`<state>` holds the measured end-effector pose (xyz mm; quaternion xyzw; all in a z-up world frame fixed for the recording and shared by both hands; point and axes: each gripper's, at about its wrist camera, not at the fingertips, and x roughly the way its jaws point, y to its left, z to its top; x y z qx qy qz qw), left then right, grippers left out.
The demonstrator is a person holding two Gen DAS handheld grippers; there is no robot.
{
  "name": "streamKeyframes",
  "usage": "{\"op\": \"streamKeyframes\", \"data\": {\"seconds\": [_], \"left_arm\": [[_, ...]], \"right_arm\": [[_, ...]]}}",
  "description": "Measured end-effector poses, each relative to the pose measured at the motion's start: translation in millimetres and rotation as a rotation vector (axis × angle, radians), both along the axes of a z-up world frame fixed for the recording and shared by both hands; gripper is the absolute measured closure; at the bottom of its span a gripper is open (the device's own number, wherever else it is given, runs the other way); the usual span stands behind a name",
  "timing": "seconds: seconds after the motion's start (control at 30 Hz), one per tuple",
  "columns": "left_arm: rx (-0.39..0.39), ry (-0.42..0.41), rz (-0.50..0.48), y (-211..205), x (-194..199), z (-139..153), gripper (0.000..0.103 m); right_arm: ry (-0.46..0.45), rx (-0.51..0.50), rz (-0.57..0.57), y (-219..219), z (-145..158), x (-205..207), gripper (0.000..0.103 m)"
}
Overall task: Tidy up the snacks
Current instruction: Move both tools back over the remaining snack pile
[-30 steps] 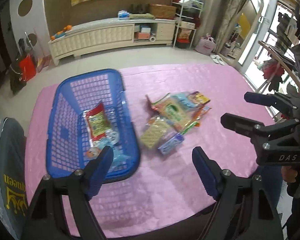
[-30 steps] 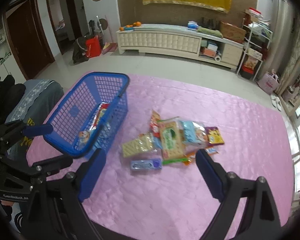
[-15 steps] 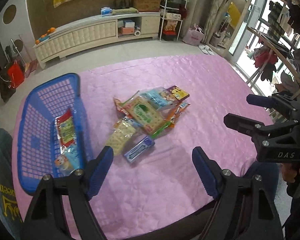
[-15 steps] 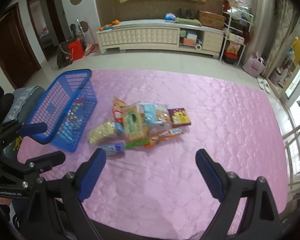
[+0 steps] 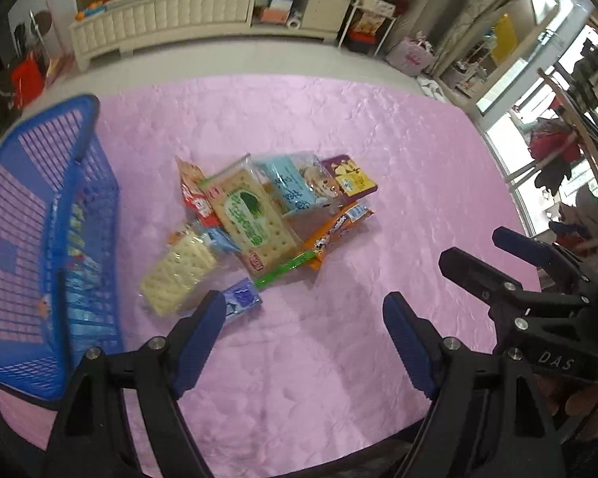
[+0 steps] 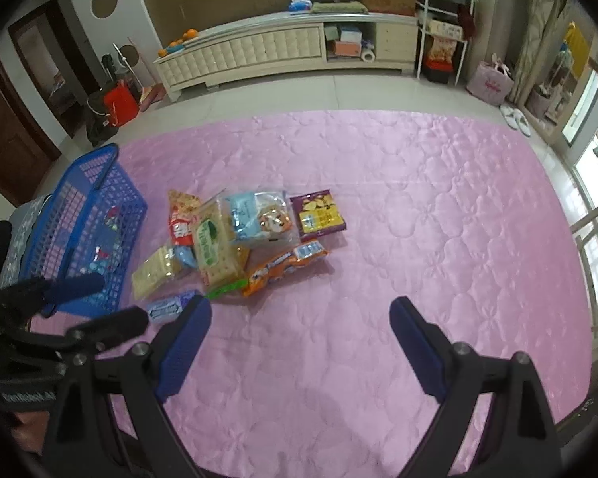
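A pile of snack packets lies on the pink quilted table: a green cracker pack (image 5: 249, 219) (image 6: 213, 245), a pale cracker pack (image 5: 177, 273) (image 6: 153, 269), a small blue-purple packet (image 5: 241, 298) (image 6: 167, 308), an orange packet (image 5: 335, 231) (image 6: 283, 267), a light blue bag (image 5: 295, 187) (image 6: 255, 215) and a purple-yellow packet (image 5: 351, 177) (image 6: 319, 215). A blue basket (image 5: 4, 342) (image 6: 48, 275) at the left holds a few packets. My left gripper (image 5: 303, 310) is open and empty just in front of the pile. My right gripper (image 6: 301, 318) is open and empty, right of the pile.
The pink table cover (image 6: 438, 239) stretches wide to the right of the pile. A cream low cabinet (image 6: 259, 55) stands across the floor at the back. A grey chair cushion (image 6: 16, 235) sits left of the basket. Windows and racks line the right side.
Both grippers have swung to the right: the basket has slid toward the left edge of both views and the snack pile now sits nearer the middle. Both stay open and empty.
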<state>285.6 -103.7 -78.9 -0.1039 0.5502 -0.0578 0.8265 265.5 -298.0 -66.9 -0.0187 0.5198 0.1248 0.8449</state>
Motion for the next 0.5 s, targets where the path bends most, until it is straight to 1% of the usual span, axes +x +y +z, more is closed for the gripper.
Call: {"op": "streamKeyframes", "data": {"seconds": [0.07,0.13,0.2,0.4,0.5], "left_arm": [[-0.004,0.020,0.002,-2,7,-8,0.024],[0.011,0.047,0.011,-4,16,-20,0.024],[0.010,0.071,0.023,-3,25,-33,0.024],[-0.073,0.170,0.107,13,48,-77,0.024],[-0.079,0.184,0.125,16,59,-90,0.024]], "right_arm": [[0.005,-0.025,0.006,0,-10,8,0.010],[0.008,-0.049,0.014,-1,-20,16,0.010],[0.024,-0.044,0.012,-5,-27,22,0.010],[0.075,0.000,-0.006,-13,-49,48,0.010],[0.085,0.008,-0.001,-13,-57,56,0.010]]}}
